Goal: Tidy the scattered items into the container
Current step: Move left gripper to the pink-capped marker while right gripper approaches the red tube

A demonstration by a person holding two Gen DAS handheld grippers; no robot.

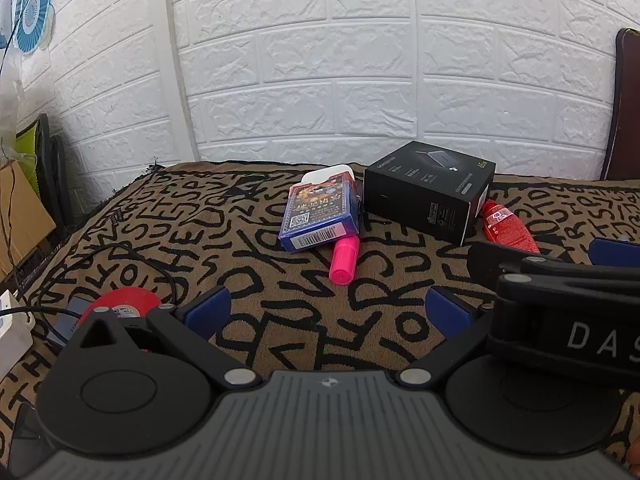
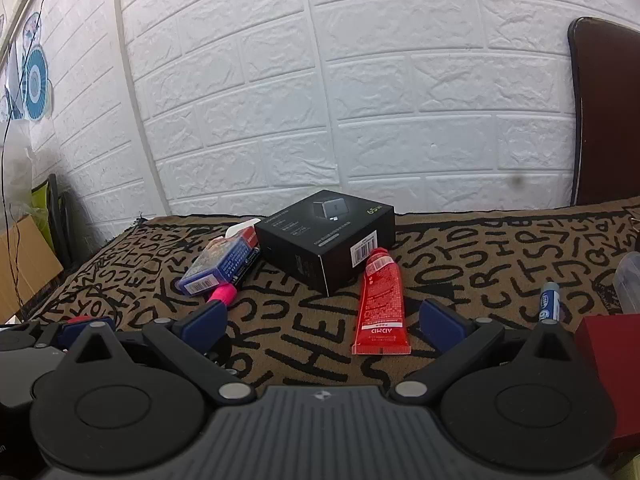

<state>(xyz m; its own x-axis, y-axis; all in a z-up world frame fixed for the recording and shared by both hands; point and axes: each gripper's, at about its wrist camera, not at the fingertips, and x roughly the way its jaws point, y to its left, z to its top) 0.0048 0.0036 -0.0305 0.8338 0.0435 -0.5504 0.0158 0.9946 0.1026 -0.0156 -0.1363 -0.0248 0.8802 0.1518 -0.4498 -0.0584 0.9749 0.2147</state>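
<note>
Scattered on the patterned cloth lie a blue card box (image 1: 320, 214) (image 2: 218, 266), a pink marker (image 1: 344, 261) (image 2: 222, 293) at its near end, a black charger box (image 1: 430, 196) (image 2: 326, 238) and a red tube (image 1: 506, 224) (image 2: 382, 304). My left gripper (image 1: 326, 312) stands open above the cloth, short of the marker, nothing between its blue pads. My right gripper (image 2: 324, 318) is open too; the red tube's flat end lies between its fingers without touching them. In the left wrist view the right gripper (image 1: 560, 280) reaches in from the right. A red box (image 2: 608, 364) shows at the right edge.
A red roll of tape (image 1: 124, 304) and a black cable lie at the left. A small blue-capped tube (image 2: 550, 300) and a clear plastic thing (image 2: 628, 280) sit at the right. A white earbud case (image 1: 326, 174) hides behind the card box. White brick wall behind; dark chair back (image 2: 604, 112).
</note>
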